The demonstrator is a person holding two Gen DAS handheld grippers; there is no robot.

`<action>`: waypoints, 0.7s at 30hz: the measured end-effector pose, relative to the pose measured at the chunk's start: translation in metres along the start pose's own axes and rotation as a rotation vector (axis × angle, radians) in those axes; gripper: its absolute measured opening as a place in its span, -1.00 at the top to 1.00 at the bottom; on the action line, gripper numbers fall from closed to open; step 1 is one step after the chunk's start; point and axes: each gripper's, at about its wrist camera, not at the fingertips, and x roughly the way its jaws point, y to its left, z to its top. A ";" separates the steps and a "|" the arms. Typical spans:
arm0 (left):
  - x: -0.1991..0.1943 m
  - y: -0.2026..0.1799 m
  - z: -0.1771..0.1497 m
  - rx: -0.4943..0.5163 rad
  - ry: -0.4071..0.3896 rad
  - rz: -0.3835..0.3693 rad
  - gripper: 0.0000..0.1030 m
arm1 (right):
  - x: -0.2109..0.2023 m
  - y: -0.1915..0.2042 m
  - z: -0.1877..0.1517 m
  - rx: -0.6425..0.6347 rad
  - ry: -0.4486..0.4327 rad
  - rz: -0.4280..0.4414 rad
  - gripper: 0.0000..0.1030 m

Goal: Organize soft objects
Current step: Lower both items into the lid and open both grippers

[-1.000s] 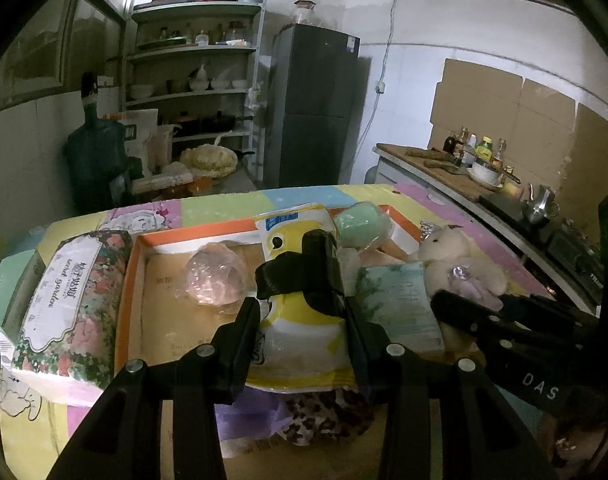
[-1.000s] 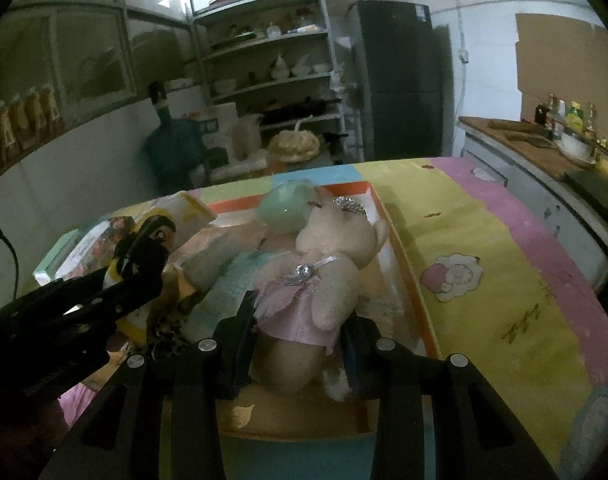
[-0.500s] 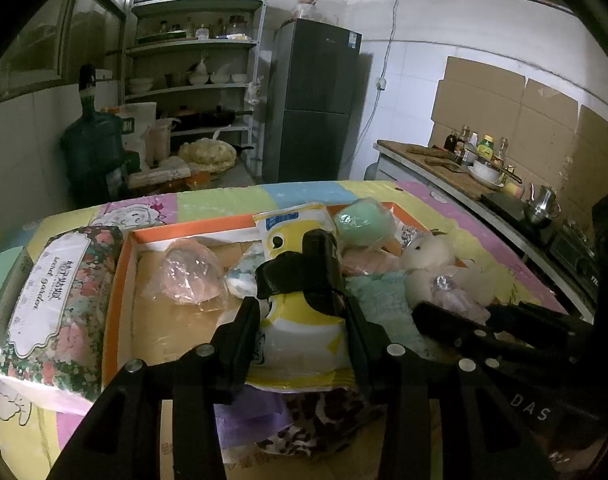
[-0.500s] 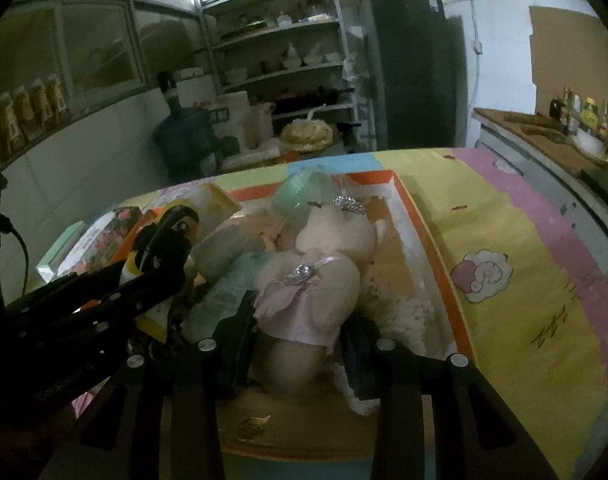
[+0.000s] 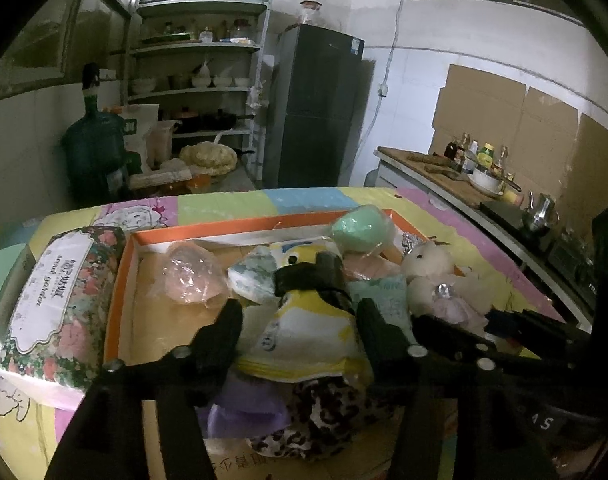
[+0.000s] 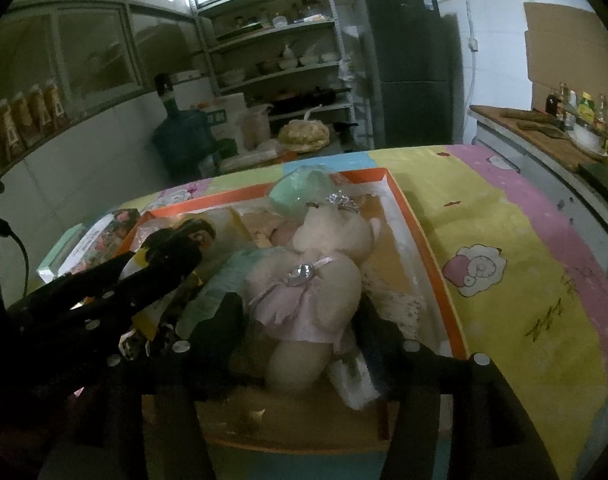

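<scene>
My left gripper [image 5: 298, 316] is shut on a yellow and white soft pack [image 5: 308, 332] with a black band, held over the orange-rimmed box [image 5: 116, 280]. My right gripper [image 6: 300, 320] is shut on a cream teddy bear in a pink dress [image 6: 316, 280], low over the right part of the same box [image 6: 432, 256]. The bear also shows in the left wrist view [image 5: 436, 276]. In the box lie a pink wrapped ball [image 5: 188, 276], a green wrapped ball [image 5: 360, 228] and a pale green pack [image 5: 384, 296].
A floral tissue pack [image 5: 56, 300] lies left of the box on the colourful tablecloth [image 6: 524, 264]. A leopard-print cloth [image 5: 316, 420] and a purple item [image 5: 244, 404] lie at the box's near edge. A counter with bottles [image 5: 476, 160] stands at right.
Both grippers have moved forward over the box with their loads. The bear now sits lower, further into the box's right side.
</scene>
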 end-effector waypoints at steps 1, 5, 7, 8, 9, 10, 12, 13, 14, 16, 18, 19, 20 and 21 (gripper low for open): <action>-0.001 0.002 0.000 -0.002 -0.001 0.002 -0.23 | -0.001 0.000 0.000 0.001 0.000 0.000 -0.15; -0.006 0.003 0.000 -0.005 -0.009 0.006 -0.32 | -0.006 -0.002 -0.001 0.005 -0.004 -0.006 -0.18; -0.009 0.003 0.001 -0.003 -0.018 0.012 -0.32 | -0.009 -0.002 -0.002 0.007 -0.009 -0.013 -0.27; -0.011 0.003 0.001 -0.002 -0.022 0.015 -0.32 | -0.011 -0.003 -0.002 0.009 -0.012 -0.014 -0.30; -0.013 0.004 0.001 -0.001 -0.027 0.018 -0.32 | -0.012 -0.003 -0.002 0.010 -0.014 -0.014 -0.31; -0.015 0.004 0.001 0.000 -0.032 0.022 -0.32 | -0.014 -0.003 -0.002 0.012 -0.018 -0.015 -0.31; -0.020 0.005 0.002 -0.001 -0.043 0.028 -0.32 | -0.019 -0.003 -0.003 0.018 -0.029 -0.021 -0.32; -0.022 0.005 0.001 -0.002 -0.049 0.032 -0.32 | -0.021 -0.003 -0.003 0.021 -0.033 -0.023 -0.32; -0.024 0.005 0.001 -0.002 -0.054 0.036 -0.32 | -0.023 -0.003 -0.003 0.025 -0.037 -0.025 -0.33; -0.028 0.005 0.002 -0.003 -0.063 0.041 -0.32 | -0.027 -0.004 -0.003 0.030 -0.045 -0.028 -0.33; -0.032 0.005 0.002 -0.003 -0.068 0.042 -0.32 | -0.031 -0.003 -0.002 0.032 -0.053 -0.029 -0.33; -0.034 0.005 0.002 -0.003 -0.073 0.043 -0.32 | -0.033 -0.002 -0.002 0.032 -0.058 -0.029 -0.33; -0.036 0.005 0.002 -0.002 -0.076 0.044 -0.32 | -0.035 -0.001 -0.002 0.032 -0.064 -0.029 -0.33; -0.039 0.005 0.002 -0.001 -0.080 0.045 -0.32 | -0.038 0.001 -0.003 0.033 -0.069 -0.030 -0.33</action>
